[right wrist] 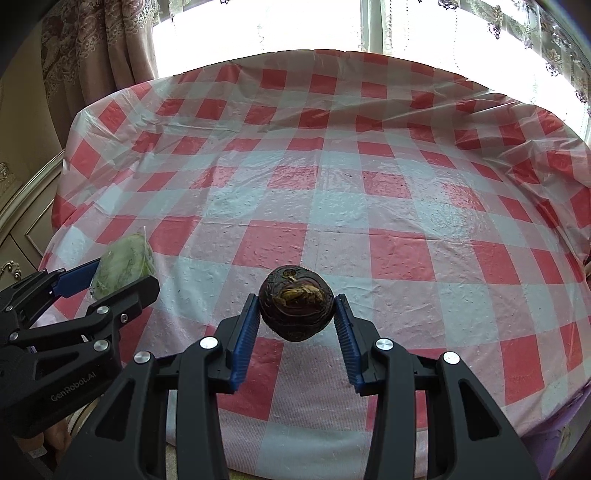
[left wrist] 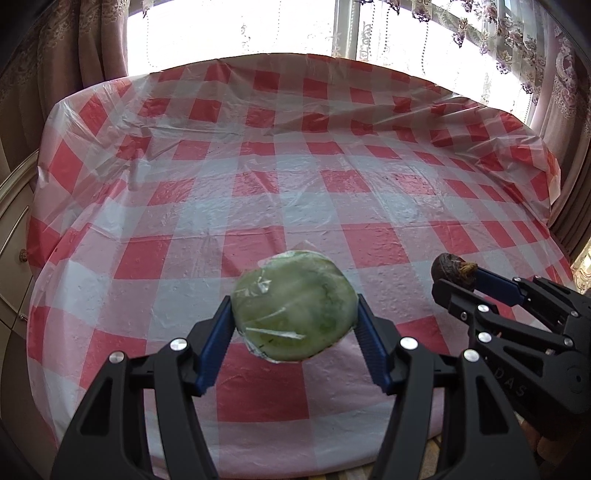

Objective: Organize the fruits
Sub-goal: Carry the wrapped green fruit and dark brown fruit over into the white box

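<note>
My left gripper (left wrist: 293, 308) is shut on a green round fruit wrapped in clear film (left wrist: 295, 304) and holds it above the near part of the table. The fruit also shows in the right wrist view (right wrist: 123, 269), with the left gripper (right wrist: 122, 273) around it. My right gripper (right wrist: 297, 306) is shut on a dark brown round fruit (right wrist: 297, 304), also held above the table. In the left wrist view the brown fruit (left wrist: 452, 271) sits in the right gripper (left wrist: 456, 275) to the right of the green one.
A table with a red and white checked plastic cloth (left wrist: 295, 192) fills both views. A bright window with lace curtains (left wrist: 258, 26) stands behind it. A cabinet with drawers (left wrist: 14, 229) is at the left.
</note>
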The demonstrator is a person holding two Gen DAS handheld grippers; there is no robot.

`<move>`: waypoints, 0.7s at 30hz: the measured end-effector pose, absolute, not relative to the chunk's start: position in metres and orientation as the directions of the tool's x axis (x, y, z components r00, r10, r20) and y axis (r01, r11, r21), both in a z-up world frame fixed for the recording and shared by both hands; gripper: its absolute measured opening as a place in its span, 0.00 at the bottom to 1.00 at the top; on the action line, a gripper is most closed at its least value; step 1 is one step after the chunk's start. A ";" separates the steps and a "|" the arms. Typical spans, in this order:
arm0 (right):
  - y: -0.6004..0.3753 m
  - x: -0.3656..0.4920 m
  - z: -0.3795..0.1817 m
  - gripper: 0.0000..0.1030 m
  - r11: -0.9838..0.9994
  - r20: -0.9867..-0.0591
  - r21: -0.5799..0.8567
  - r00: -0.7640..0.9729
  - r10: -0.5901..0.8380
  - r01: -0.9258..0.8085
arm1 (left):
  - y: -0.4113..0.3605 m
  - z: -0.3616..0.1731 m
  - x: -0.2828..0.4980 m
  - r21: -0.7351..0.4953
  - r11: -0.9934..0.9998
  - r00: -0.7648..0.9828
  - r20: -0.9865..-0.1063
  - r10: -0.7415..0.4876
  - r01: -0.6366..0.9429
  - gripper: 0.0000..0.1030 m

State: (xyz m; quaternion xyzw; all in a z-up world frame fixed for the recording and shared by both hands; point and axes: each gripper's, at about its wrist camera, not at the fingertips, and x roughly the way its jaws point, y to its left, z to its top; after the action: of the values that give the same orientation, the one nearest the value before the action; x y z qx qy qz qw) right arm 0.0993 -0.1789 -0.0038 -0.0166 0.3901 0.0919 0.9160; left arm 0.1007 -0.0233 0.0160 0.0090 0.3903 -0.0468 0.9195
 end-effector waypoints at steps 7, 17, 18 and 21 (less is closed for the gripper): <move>-0.196 0.087 0.005 0.40 0.987 -0.717 0.057 0.682 0.145 -0.150 | -0.035 0.021 0.094 -0.024 0.992 0.694 -0.712 -0.106 0.127 0.62; -0.221 0.065 0.015 0.40 0.991 -0.710 0.072 0.692 0.132 -0.116 | -0.057 0.029 0.083 -0.016 0.982 0.697 -0.702 -0.144 0.187 0.62; -0.223 0.063 0.016 0.40 0.991 -0.709 0.074 0.692 0.132 -0.113 | -0.060 0.029 0.082 -0.014 0.981 0.697 -0.702 -0.147 0.192 0.62; -0.231 0.056 0.017 0.40 0.991 -0.707 0.077 0.695 0.129 -0.105 | -0.068 0.031 0.078 -0.006 0.977 0.697 -0.700 -0.156 0.213 0.62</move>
State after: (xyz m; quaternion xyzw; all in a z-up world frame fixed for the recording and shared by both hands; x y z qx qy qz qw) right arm 0.0561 -0.2313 0.0175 0.0154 0.3852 0.0637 0.9205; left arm 0.0784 -0.0679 0.0308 0.0376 0.3763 -0.1001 0.9203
